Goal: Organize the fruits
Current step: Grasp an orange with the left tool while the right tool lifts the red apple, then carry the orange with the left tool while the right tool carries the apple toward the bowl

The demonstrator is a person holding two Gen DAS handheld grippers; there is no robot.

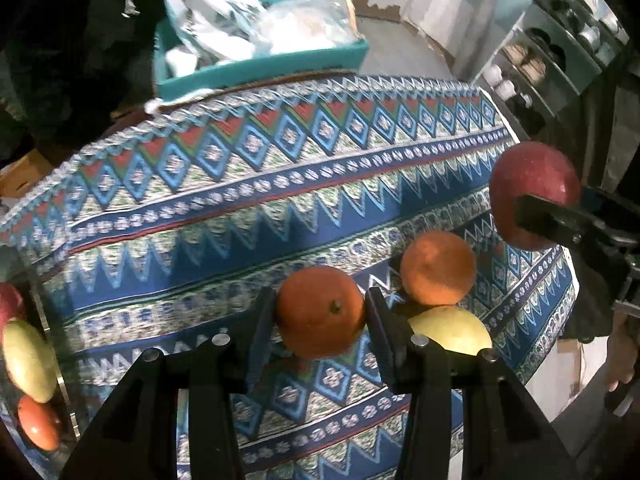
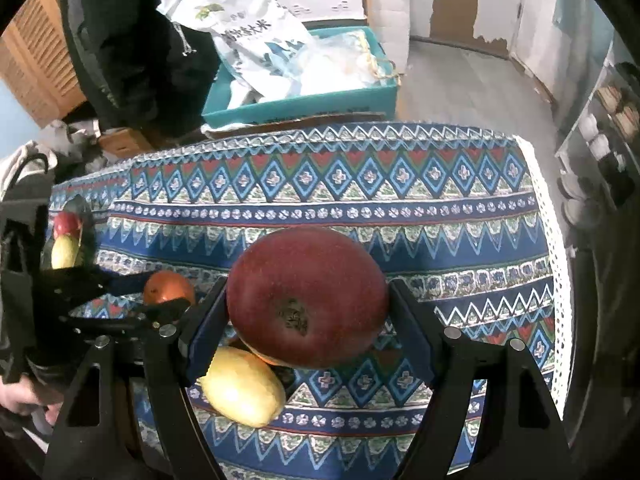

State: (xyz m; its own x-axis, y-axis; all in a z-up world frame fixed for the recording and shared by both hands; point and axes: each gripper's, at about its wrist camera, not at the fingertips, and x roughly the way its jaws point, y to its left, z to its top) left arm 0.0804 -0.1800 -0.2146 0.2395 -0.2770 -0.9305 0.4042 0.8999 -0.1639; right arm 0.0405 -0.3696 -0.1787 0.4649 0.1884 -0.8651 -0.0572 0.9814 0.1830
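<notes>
Both grippers were loaded: the left gripper point(image 1: 320, 312) was clamped on an orange point(image 1: 320, 312) at lower centre, and the right gripper point(image 2: 308, 300) gripped a red apple point(image 2: 308, 296). Some fruit already sat at the left edge point(image 1: 28, 360); a second orange point(image 1: 438, 268) and a yellow fruit point(image 1: 452, 330) remained on the cloth point(image 1: 240, 200).

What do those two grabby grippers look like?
Both are black. The left gripper has two flat fingers with ribbed inner edges, on angular black frames with triangular cut-outs and round silver pins. The right gripper is built the same way, with dark blue pads on the inside of its fingers. From the side it looks like a thin black bracket with small screws. No cables or markings show.
</notes>
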